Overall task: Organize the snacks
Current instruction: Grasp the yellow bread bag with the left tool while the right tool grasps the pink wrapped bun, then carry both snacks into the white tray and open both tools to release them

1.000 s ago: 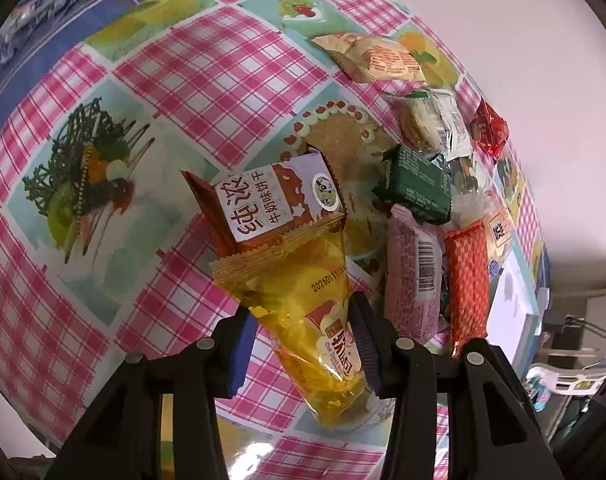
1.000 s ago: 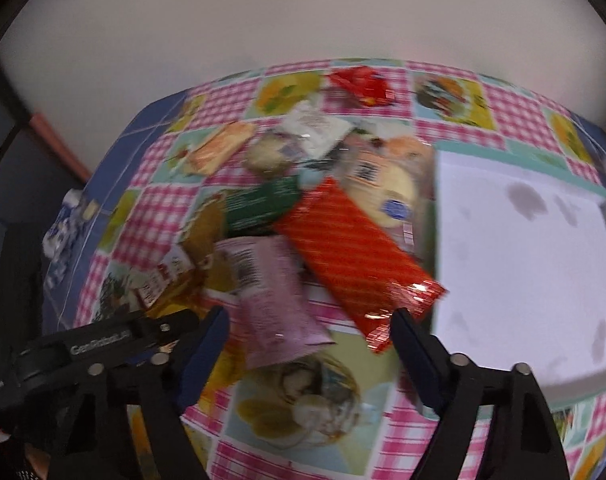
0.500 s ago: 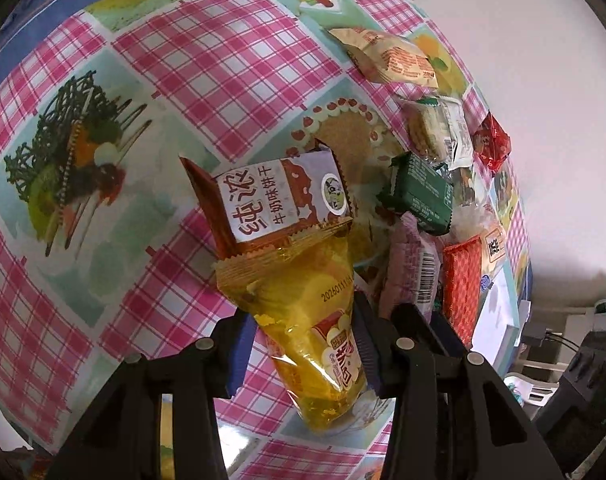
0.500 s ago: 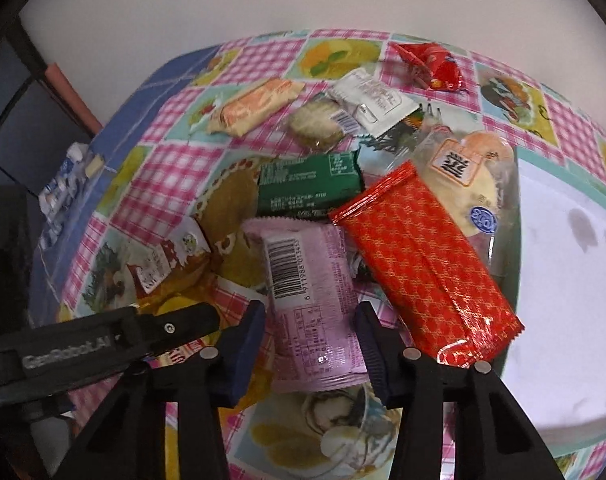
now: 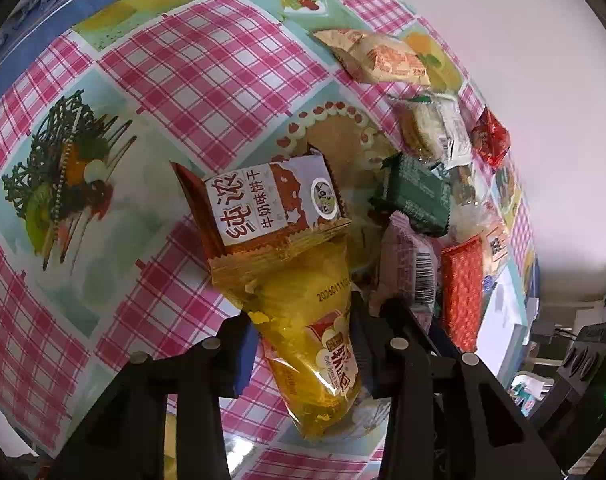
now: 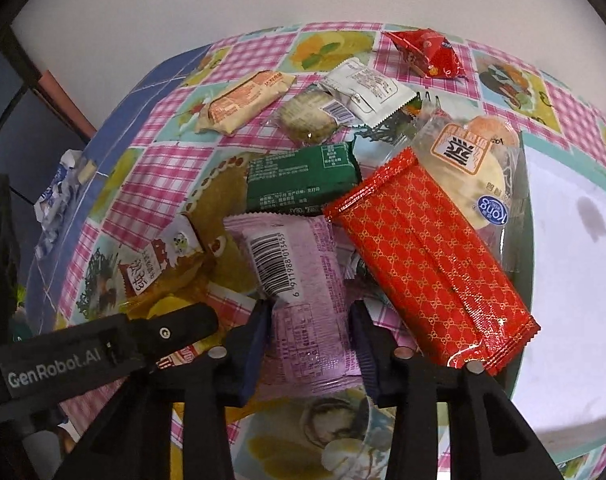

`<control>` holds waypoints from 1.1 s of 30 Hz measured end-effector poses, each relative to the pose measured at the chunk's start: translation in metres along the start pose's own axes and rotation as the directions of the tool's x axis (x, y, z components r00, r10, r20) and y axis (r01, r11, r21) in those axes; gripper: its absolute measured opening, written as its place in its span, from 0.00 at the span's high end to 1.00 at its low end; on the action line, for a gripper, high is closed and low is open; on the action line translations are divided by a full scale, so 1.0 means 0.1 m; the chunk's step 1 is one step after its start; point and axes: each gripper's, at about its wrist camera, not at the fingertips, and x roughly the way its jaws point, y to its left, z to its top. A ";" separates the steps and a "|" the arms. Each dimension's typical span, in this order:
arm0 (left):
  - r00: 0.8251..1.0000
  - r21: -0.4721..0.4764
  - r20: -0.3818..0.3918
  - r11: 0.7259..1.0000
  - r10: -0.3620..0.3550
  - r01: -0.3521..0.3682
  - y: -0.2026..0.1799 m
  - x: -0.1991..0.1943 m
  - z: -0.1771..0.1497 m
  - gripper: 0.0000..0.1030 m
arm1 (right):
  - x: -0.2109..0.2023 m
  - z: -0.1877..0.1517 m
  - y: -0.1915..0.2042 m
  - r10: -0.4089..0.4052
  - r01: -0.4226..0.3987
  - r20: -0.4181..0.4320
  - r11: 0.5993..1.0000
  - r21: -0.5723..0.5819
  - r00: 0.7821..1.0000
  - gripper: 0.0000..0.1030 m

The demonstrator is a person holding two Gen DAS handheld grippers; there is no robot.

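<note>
My left gripper [image 5: 303,332] is shut on a yellow snack packet [image 5: 303,320] lying on the checked tablecloth. A brown and white biscuit packet [image 5: 271,204] lies just beyond it. My right gripper [image 6: 309,320] is shut on a pink packet with a barcode [image 6: 295,280]; that packet also shows in the left wrist view [image 5: 411,272]. A long red packet [image 6: 427,256] lies to its right, partly over a clear packet of round crackers [image 6: 479,168]. A green packet [image 6: 303,180] lies behind the pink one.
Further back lie an orange-cream packet [image 6: 243,100], a clear biscuit packet [image 6: 307,114], a white sachet [image 6: 367,90] and a red sachet [image 6: 427,56]. A white tray [image 6: 575,280] sits at the right. The left gripper's arm [image 6: 95,352] crosses the lower left. Crumpled wrappers [image 6: 63,184] lie at the table's left edge.
My right gripper has moved in over the pink packet and narrowed from wide open until its jaws press the packet's sides. My left gripper stays shut on the yellow packet, with only a small shift.
</note>
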 end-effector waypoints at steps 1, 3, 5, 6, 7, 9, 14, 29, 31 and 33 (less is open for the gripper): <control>1.000 0.003 0.005 1.000 -0.003 0.003 0.01 -0.03 -0.01 0.59 | -0.02 0.00 0.00 0.000 0.000 0.004 1.000 0.002 1.000 0.61; 1.000 0.014 0.022 1.000 -0.012 0.011 -0.01 -0.09 -0.01 0.59 | -0.06 -0.01 -0.02 0.003 -0.004 0.018 1.000 0.016 1.000 0.62; 0.999 0.028 0.040 0.999 -0.024 0.023 -0.02 -0.17 -0.02 0.60 | -0.13 -0.01 -0.04 0.023 -0.024 0.030 0.999 0.034 0.999 0.62; 0.998 0.033 0.048 0.999 -0.028 0.026 -0.04 -0.20 -0.02 0.60 | -0.17 -0.02 -0.04 0.030 -0.032 0.040 0.999 0.035 0.999 0.62; 0.998 0.036 0.057 0.999 -0.034 0.032 -0.06 -0.23 -0.01 0.60 | -0.22 -0.03 -0.05 0.036 -0.038 0.050 0.999 0.036 0.998 0.62; 0.996 0.046 0.071 0.998 -0.057 0.053 -0.09 -0.30 -0.01 0.60 | -0.35 -0.03 -0.08 0.044 -0.048 0.074 0.998 0.049 0.996 0.62; 0.990 0.087 0.106 0.993 -0.090 0.081 -0.21 -0.43 -0.05 0.60 | -0.65 -0.07 -0.24 0.061 -0.076 0.131 0.991 0.112 0.989 0.62; 0.982 0.425 0.050 0.894 -0.181 0.143 -1.55 -0.17 -0.34 0.60 | -1.09 -0.18 -1.62 -0.238 0.145 0.165 0.887 0.439 0.957 0.62; 0.983 0.469 0.032 0.871 -0.182 0.146 -1.77 -0.06 -0.38 0.60 | -1.12 -0.19 -1.83 -0.267 0.163 0.159 0.863 0.478 0.950 0.62; 0.983 0.503 0.021 0.851 -0.183 0.148 -1.96 0.03 -0.43 0.60 | -1.15 -0.21 -2.02 -0.299 0.187 0.153 0.845 0.501 0.942 0.62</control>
